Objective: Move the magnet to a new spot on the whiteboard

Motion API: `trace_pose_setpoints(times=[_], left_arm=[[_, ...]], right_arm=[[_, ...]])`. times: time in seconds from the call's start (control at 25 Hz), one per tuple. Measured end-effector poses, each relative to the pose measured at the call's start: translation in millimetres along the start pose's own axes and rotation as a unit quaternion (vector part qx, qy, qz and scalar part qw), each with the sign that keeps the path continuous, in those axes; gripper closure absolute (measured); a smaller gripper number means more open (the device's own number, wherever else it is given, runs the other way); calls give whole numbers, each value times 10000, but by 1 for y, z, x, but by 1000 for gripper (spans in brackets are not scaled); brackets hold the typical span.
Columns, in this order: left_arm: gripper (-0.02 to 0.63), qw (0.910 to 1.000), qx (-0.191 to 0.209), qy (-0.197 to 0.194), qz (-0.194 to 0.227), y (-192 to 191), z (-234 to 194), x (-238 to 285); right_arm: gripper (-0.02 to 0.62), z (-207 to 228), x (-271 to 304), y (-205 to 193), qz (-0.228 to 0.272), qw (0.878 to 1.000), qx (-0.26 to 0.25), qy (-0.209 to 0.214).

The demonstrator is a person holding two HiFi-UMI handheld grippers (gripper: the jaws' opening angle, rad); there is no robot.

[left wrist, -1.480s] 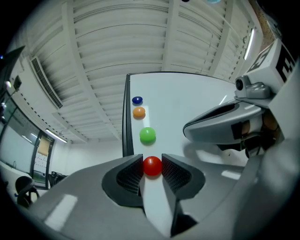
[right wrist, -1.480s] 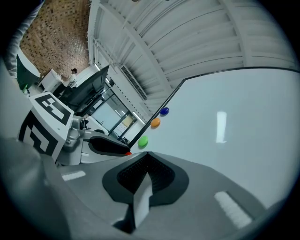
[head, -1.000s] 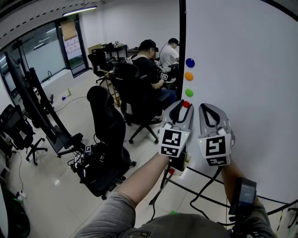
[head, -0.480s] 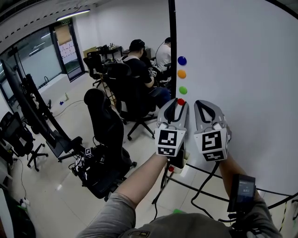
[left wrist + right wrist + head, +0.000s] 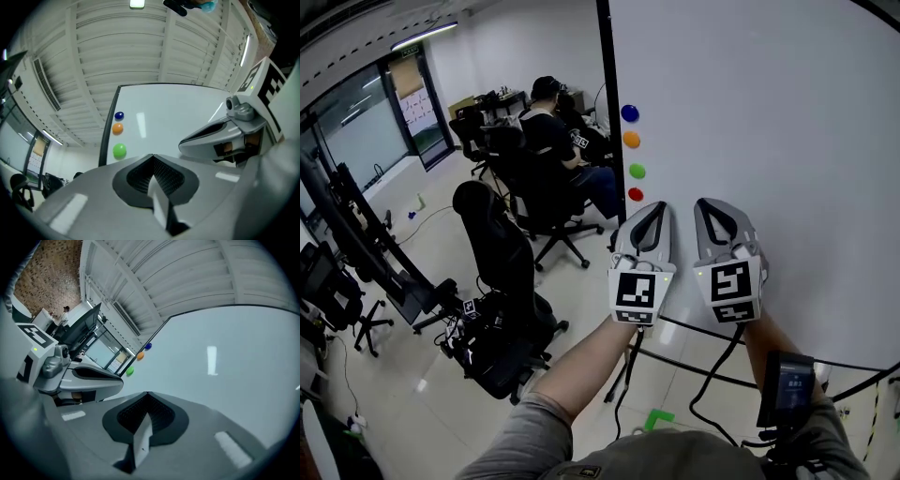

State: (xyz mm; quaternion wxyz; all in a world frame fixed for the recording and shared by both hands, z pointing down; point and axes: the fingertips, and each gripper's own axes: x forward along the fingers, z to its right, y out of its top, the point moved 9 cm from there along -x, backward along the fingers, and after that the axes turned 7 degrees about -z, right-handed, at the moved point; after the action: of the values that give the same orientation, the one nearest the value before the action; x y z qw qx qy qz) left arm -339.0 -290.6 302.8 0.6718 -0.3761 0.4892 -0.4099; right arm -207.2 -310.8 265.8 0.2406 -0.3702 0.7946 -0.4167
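Observation:
Four round magnets sit in a column near the whiteboard's left edge: blue, orange, green and red. My left gripper points at the board just right of and below the red magnet, apart from it. Its jaws have just been closing and now meet, with nothing between them. The left gripper view shows the left gripper shut, with the blue, orange and green magnets above; the red one is hidden. My right gripper is beside it, also shut and empty.
People sit at desks behind the board's left edge. A black office chair stands on the floor to the left. Cables and stand bars run below the board. A small device is strapped to the right forearm.
Both grippers have shifted right along the board. The red magnet, earlier at the left gripper's tips, now stays on the board to their left. The head view has swung too.

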Motion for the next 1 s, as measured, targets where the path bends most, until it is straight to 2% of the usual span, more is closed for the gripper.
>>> trace_pose_setpoints(times=[0.16,0.36,0.52,0.68,0.84,1.0], left_arm=[[603,9991,-224,-336,-93,4,45,1],[603,9952,-484,-805,-263,8,128,4],[603,9919,-557,-1115,-245,36,199,11],[603,9887,-538,-1385,-195,55,259,3],[603,9861,-580,-1535,-258,73,312,-10],[603,9855,-648,-1527,-369,91,355,-32]], right_arm=[[589,20,-34,-17,-134,9997,91,-160],[589,61,-99,-53,-411,9977,278,-466],[589,108,-159,-74,-608,9945,417,-748],[589,134,-218,-95,-707,9912,554,-972],[589,154,-272,-106,-727,9894,669,-1060],[589,164,-323,-110,-709,9896,758,-995]])
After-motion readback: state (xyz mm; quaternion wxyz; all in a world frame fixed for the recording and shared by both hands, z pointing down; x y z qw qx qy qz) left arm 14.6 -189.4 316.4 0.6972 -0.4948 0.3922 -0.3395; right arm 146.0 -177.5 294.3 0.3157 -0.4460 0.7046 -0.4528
